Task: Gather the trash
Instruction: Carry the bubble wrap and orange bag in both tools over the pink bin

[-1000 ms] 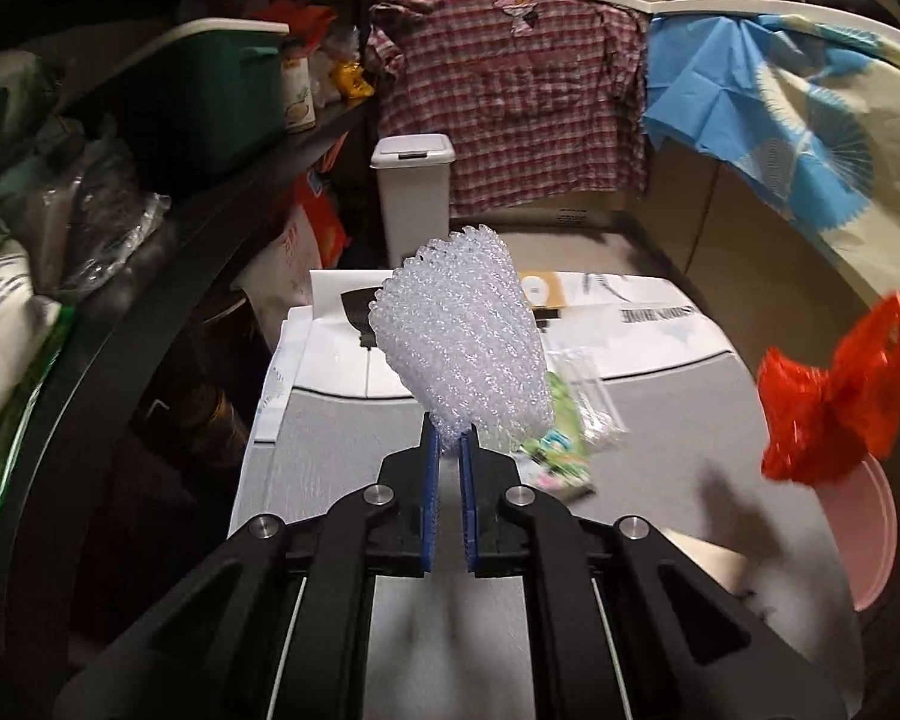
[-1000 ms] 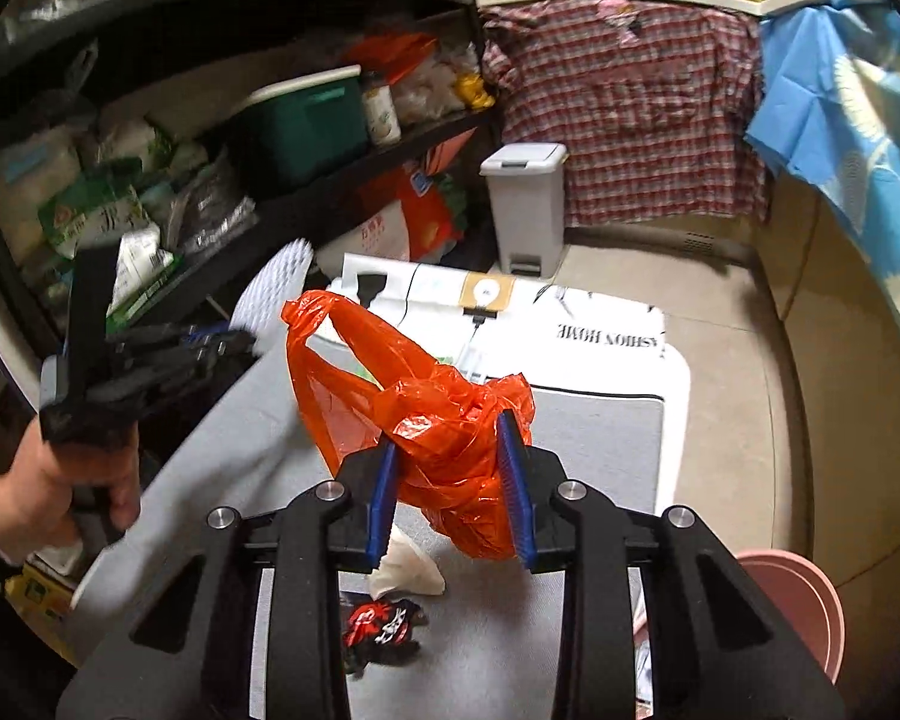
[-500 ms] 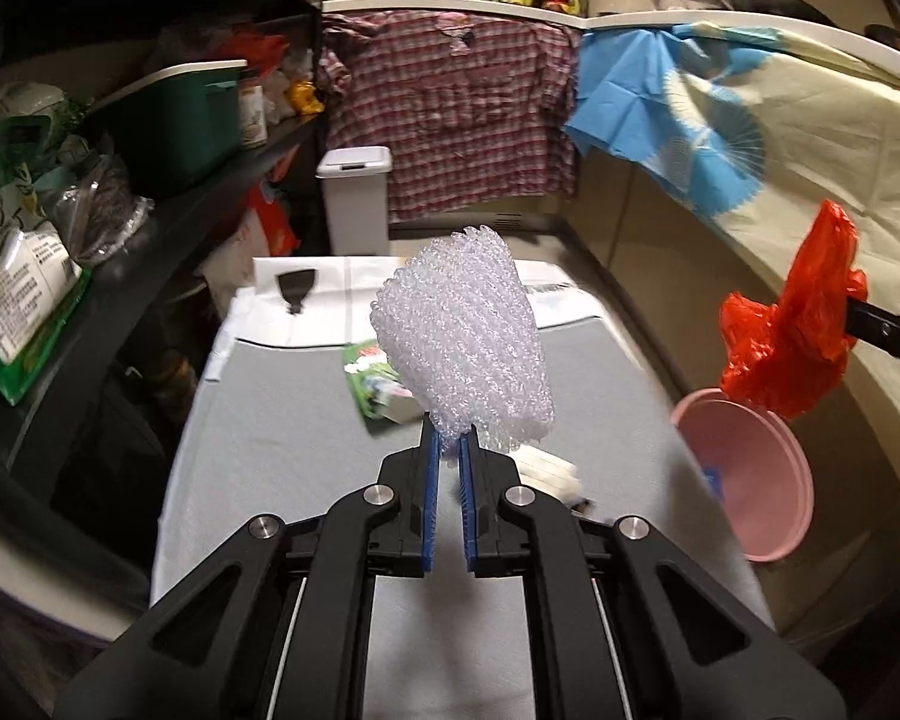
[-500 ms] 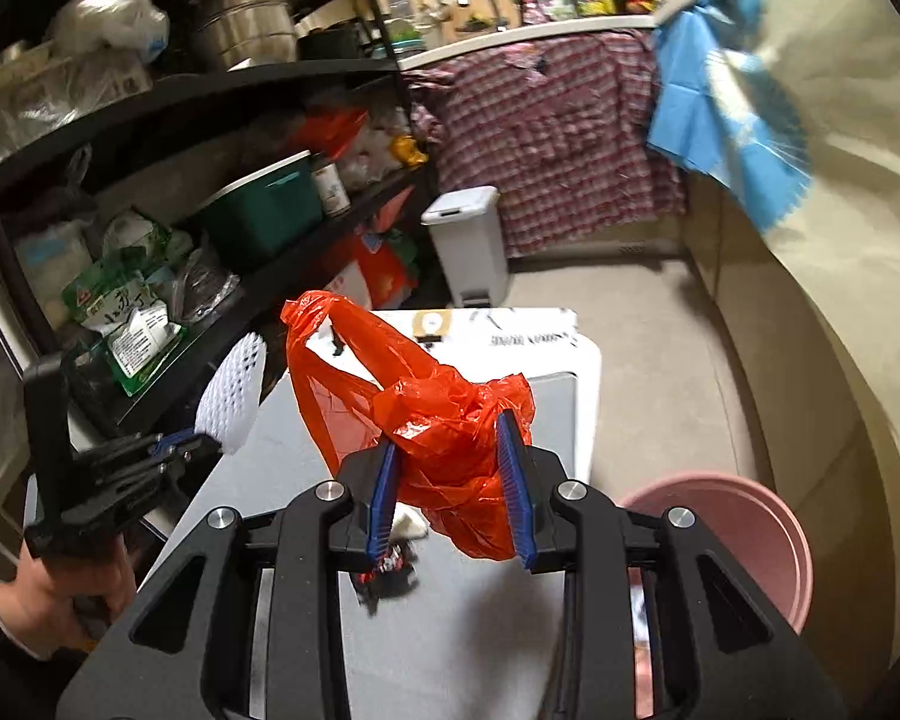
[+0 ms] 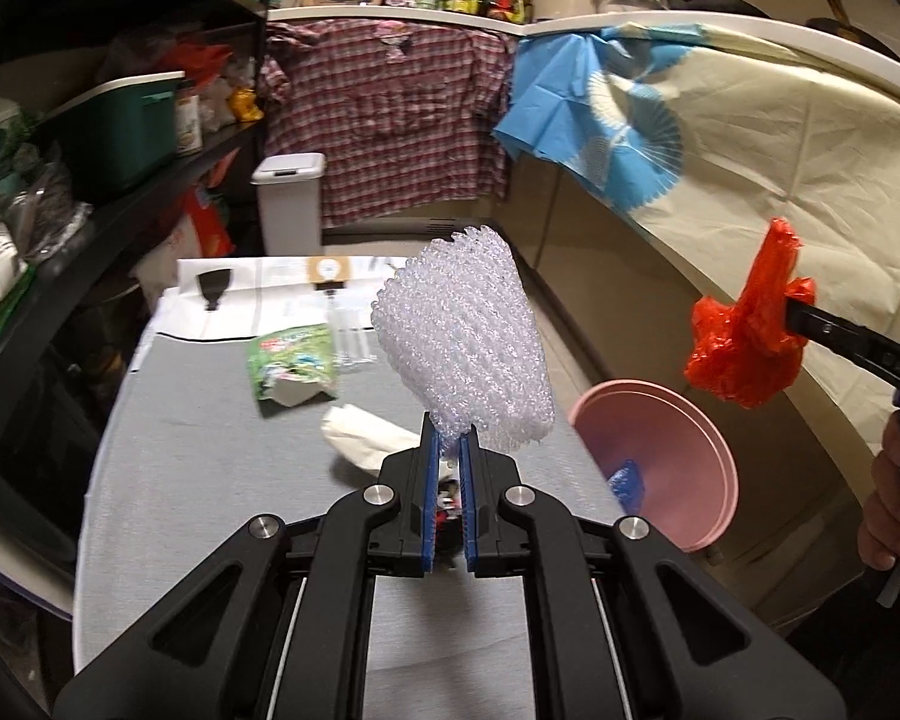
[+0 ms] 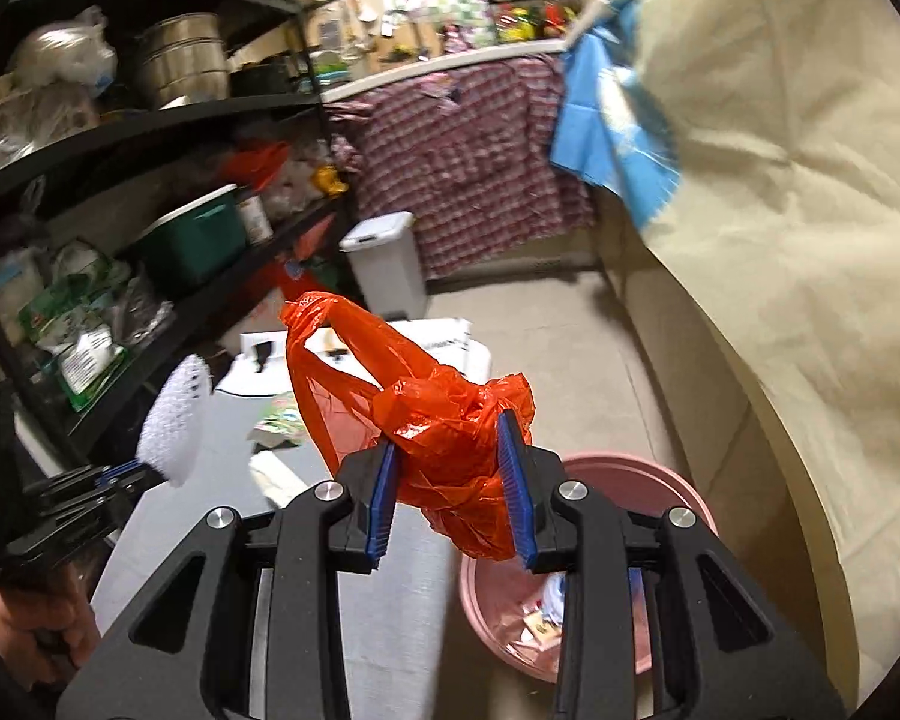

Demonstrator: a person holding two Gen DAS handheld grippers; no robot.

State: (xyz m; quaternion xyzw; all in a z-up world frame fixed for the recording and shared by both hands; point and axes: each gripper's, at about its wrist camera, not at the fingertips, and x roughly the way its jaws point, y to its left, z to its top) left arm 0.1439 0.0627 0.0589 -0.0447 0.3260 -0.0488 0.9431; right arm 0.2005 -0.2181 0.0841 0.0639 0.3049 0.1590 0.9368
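With the left gripper (image 5: 447, 468) clamping the foam net (image 5: 462, 354) and the right gripper (image 6: 453, 495) clamping the red bag (image 6: 444, 420), we have swung both right toward the pink bin (image 6: 660, 480), ready for release.

Your right gripper (image 6: 453, 501) clamps a crumpled orange plastic bag (image 6: 432, 420) between its blue pads, the bag's handle loop standing up above the fingers. Just below and beyond it sits a pink basin (image 6: 678, 498) on the floor with a few scraps inside. To the left, your left gripper (image 6: 132, 474) pinches a white foam net (image 6: 174, 420) over the grey table (image 6: 210, 462), where a green wrapper (image 6: 279, 420) and a white tissue (image 6: 276, 477) lie.
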